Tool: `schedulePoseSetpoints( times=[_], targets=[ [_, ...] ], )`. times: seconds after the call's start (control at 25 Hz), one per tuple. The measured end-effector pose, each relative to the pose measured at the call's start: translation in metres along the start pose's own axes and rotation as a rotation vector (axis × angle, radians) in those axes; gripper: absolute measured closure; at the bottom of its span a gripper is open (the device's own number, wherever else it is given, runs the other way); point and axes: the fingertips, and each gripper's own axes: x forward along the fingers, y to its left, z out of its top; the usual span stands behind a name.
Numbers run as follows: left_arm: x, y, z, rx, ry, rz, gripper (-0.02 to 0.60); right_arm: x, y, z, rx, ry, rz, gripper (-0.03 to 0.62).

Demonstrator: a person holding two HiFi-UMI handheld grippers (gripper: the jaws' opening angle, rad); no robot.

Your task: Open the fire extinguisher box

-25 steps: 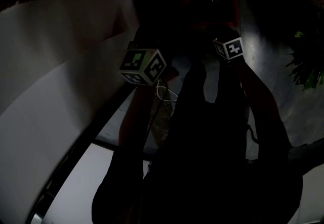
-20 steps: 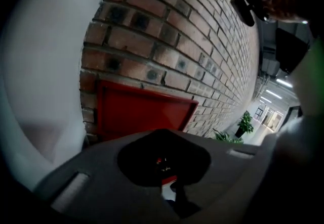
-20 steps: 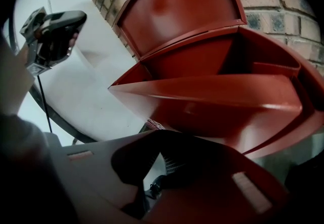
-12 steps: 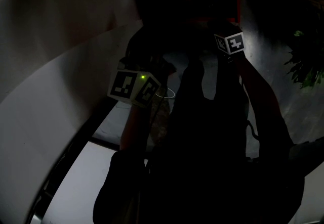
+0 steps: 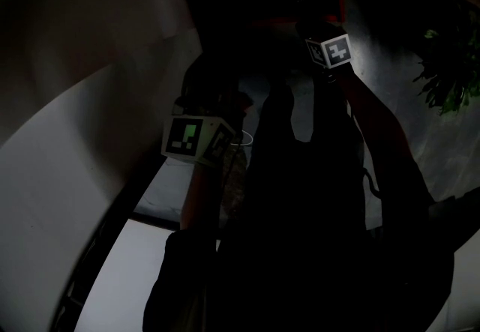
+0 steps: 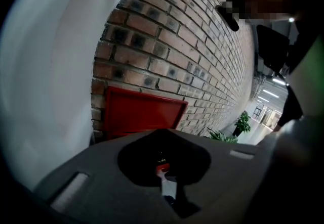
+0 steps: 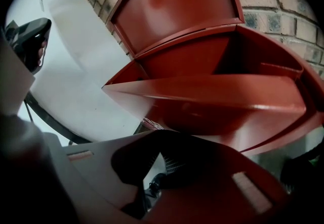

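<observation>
The left gripper (image 6: 164,142) has dropped down and pulled back from the wall. In the head view its marker cube (image 5: 199,139) now sits near the middle, lower than it was a second ago. The right gripper (image 7: 167,139) has gone up a little, toward 12 o'clock, closer to the fire extinguisher box (image 7: 202,61).

The box is red and hangs on the brick wall (image 6: 192,31). In the head view it is up at 12 o'clock, in the dark. In the right gripper view it is very near and fills the top half. Its front looks tipped out toward us, so I think the box is already partly open, but I am not sure.

Both grippers are pressed together with nothing in them. The right gripper sits just under the bottom edge of the box front. I can't tell if it touches.

So I think the right gripper is doing the opening now, and the left one is getting out of the way. A green plant (image 5: 442,76) is at 2 o'clock, well apart.
</observation>
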Motion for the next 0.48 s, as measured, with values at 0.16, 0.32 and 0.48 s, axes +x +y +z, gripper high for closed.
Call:
schedulePoseSetpoints(
  times=[0.16, 0.32, 0.48],
  targets=[
    [-0.005, 0.001, -0.002, 0.024, 0.014, -0.004, 0.578, -0.001, -0.002, -0.001, 0.007, -0.009, -0.011, 0.594],
    [-0.004, 0.000, 0.007, 0.055, 0.016, -0.008, 0.578, -0.005, -0.001, -0.003, 0.008, -0.020, -0.011, 0.594],
    [0.000, -0.002, 0.022, 0.105, 0.016, -0.024, 0.578, -0.012, 0.001, 0.001, -0.030, -0.046, -0.017, 0.594]
  ],
)
